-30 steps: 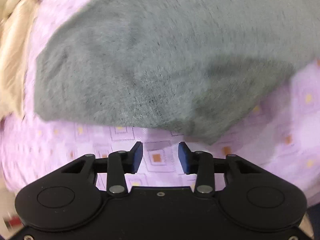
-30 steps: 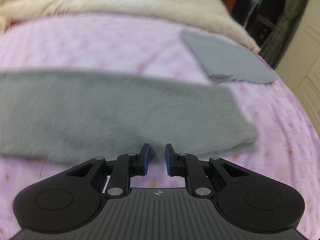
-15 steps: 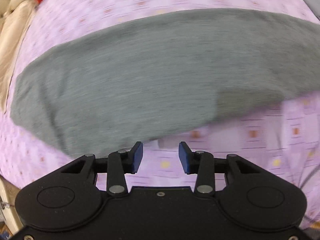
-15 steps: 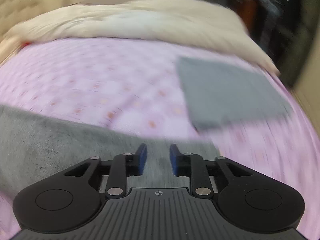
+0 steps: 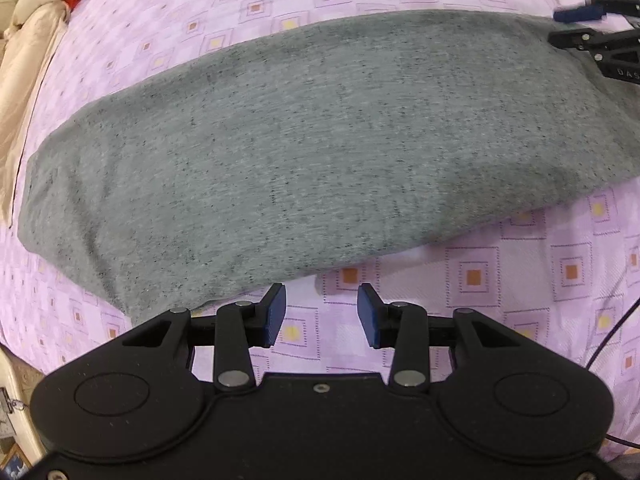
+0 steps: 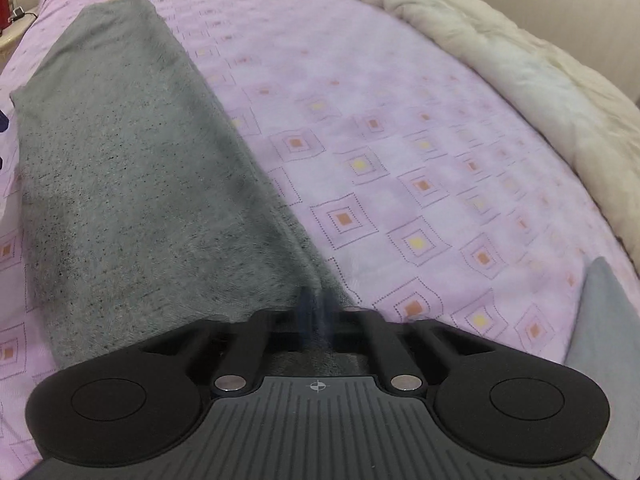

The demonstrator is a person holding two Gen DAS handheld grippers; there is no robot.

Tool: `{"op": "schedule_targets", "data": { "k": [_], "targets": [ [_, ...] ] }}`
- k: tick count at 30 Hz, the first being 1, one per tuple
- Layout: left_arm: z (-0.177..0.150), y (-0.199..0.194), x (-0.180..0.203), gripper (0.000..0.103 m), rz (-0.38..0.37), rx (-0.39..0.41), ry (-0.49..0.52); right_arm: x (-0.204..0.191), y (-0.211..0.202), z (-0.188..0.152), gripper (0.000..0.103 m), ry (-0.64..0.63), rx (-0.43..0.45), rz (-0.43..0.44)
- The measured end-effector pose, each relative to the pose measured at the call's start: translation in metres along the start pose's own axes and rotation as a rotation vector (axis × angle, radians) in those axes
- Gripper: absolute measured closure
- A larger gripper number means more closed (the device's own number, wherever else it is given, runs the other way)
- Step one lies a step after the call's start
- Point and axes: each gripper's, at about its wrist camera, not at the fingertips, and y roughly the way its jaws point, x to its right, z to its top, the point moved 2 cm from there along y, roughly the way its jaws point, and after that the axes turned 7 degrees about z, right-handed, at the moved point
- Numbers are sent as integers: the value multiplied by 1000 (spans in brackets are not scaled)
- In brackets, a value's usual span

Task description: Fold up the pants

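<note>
Grey pants (image 5: 304, 160) lie folded lengthwise in a long band on the pink patterned bedsheet (image 5: 520, 280). My left gripper (image 5: 320, 312) is open and empty, just off the band's near long edge. The right wrist view shows the same pants (image 6: 132, 184) running away from the camera. My right gripper (image 6: 316, 316) has its blurred blue pads close together at the pants' near end corner, with grey cloth between and under them. It also shows in the left wrist view (image 5: 576, 24) at the band's far right end.
A cream duvet (image 6: 540, 80) is bunched along the bed's far side, and shows again in the left wrist view (image 5: 28, 40). Another folded grey garment (image 6: 604, 320) lies at the right edge. A dark cable (image 5: 612, 332) runs over the sheet.
My right gripper swung round to the pants' end and its pads closed on the corner. My left gripper stayed open while the view settled along the near edge.
</note>
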Motion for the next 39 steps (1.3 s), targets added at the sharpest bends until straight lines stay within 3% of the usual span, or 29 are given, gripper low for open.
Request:
{"op": "schedule_targets", "data": {
  "k": [2, 6, 9, 13, 17, 18, 20, 22, 24, 28, 32, 34, 39],
  "targets": [
    [-1, 2, -4, 54, 3, -6, -15, 4, 3, 3, 100, 29, 2, -57],
    [2, 3, -5, 54, -3, -11, -19, 14, 6, 2, 97, 216, 27, -62],
    [4, -1, -1, 54, 2, 8, -4, 14, -23, -14, 73, 419, 135, -140],
    [10, -10, 8, 54, -14, 42, 22, 13, -63, -70, 72, 799, 251, -168],
    [18, -16, 26, 54, -21, 68, 84, 6, -74, -145, 74, 788, 71, -402],
    [19, -18, 30, 54, -25, 75, 96, 7, -85, -157, 73, 816, 119, -430],
    [21, -23, 37, 54, -29, 90, 117, 14, -108, -178, 72, 922, 126, -495],
    [21, -28, 44, 54, -27, 104, 133, 16, -127, -197, 72, 1080, 232, -465],
    [20, -28, 49, 54, -32, 101, 146, 15, -137, -215, 70, 1250, 325, -376],
    [15, -30, 60, 54, -30, 89, 165, 1, -127, -236, 61, 1485, 419, -230],
    [9, -36, 67, 54, -25, 87, 180, -3, -112, -237, 57, 1571, 482, -140],
    [8, -38, 69, 54, -20, 90, 187, 4, -109, -235, 51, 1578, 533, -139],
    [13, -44, 75, 54, -13, 99, 192, 32, -103, -228, 52, 1617, 575, -148]
  ]
}}
